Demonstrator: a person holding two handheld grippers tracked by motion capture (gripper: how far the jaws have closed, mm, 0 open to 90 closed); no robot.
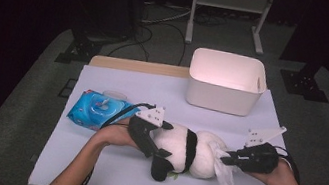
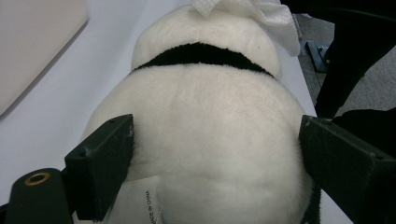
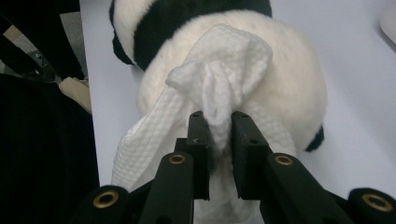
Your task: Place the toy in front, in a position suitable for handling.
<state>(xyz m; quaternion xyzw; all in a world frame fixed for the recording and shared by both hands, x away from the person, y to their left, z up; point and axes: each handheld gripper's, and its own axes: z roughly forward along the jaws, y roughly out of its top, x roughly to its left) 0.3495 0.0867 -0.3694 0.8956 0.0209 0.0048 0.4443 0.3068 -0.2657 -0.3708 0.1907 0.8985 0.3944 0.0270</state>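
Waffle-weave wipe (image 3: 219,79) on plush panda (image 3: 289,79) (round, fuzzy)

A small white tag (image 2: 148,205) sewn to the plush panda (image 2: 205,140) reads "MADE IN CHINA" in dark print, running sideways, in the left gripper view. The blue wipes pack (image 1: 93,110) on the counter (image 1: 105,163) carries print too small and blurred to read in the high view.
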